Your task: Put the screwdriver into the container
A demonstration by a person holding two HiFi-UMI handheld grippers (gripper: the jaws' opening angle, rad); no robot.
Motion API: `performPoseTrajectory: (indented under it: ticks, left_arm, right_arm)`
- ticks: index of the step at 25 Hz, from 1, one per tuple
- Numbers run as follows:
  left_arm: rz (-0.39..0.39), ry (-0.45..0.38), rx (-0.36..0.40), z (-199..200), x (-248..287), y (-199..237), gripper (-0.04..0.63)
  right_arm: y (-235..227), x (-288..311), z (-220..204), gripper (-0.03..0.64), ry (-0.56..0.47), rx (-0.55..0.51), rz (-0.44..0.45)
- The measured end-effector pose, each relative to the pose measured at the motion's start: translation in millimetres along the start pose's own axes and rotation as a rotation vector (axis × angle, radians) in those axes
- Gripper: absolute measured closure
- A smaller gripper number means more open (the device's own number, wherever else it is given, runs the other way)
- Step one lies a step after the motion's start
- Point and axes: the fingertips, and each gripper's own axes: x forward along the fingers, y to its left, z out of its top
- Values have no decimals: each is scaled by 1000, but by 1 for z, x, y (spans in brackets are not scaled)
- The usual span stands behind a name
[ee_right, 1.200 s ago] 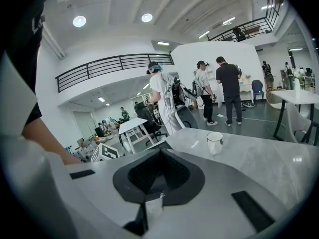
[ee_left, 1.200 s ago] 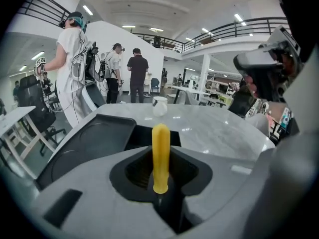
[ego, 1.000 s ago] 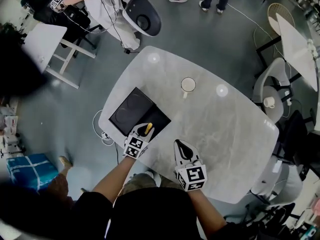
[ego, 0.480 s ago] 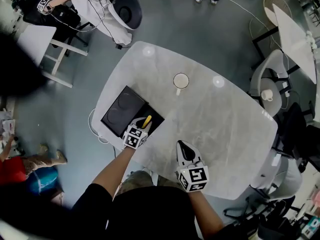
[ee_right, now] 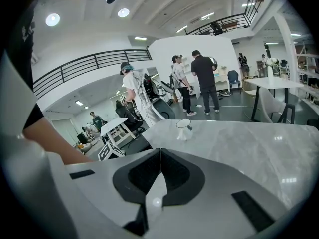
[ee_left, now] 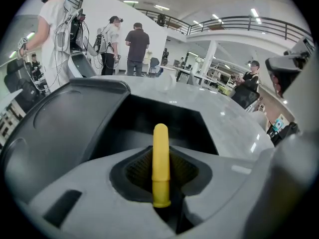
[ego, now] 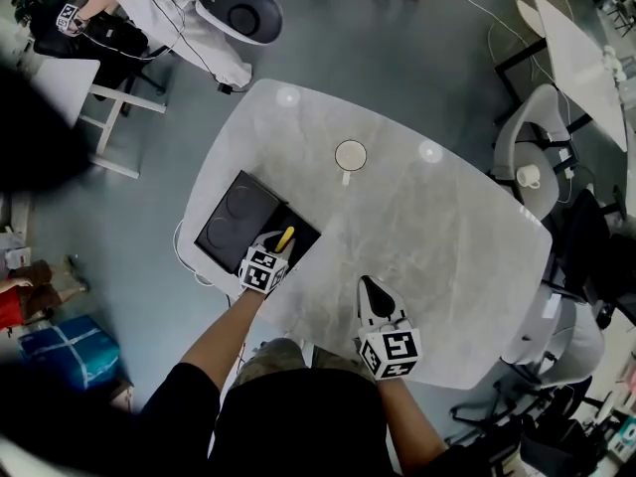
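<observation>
A yellow-handled screwdriver (ee_left: 160, 163) is clamped in my left gripper (ee_left: 160, 156), handle pointing forward and up. The black container (ee_left: 164, 118) lies right under and ahead of it, its opening dark. In the head view the left gripper (ego: 276, 248) hovers at the near edge of the container (ego: 298, 229) with the screwdriver (ego: 285, 238) above the opening. The container's lid (ego: 234, 217) lies flat at the left. My right gripper (ego: 370, 288) rests over the table to the right, shut, with nothing between the jaws (ee_right: 160, 153).
A white cup (ego: 350, 155) stands at mid-table, also seen as a cup (ee_right: 183, 128) in the right gripper view. The marble table (ego: 437, 227) stretches to the right. Chairs, other tables and several people stand around on the grey floor.
My left gripper has carried the screwdriver a little farther forward over the container's opening. The right gripper has hardly moved. The head view has shifted slightly.
</observation>
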Motion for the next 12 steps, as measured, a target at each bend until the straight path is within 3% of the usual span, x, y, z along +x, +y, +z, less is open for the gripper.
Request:
performPoseTrajectory:
  ticks: [3,7,12]
  left_arm:
    - [8,5,2,2,-5,-4,506]
    - [12,28,62,0,11,-11,478]
    - [12,13,46,-2,11,-12,445]
  right_arm:
    - [1,-7,1,604,-4,0,-7]
    - [-7,-5,-9,604,11,-9,-12]
    - [-2,-10,-15,604,17,-18,-12]
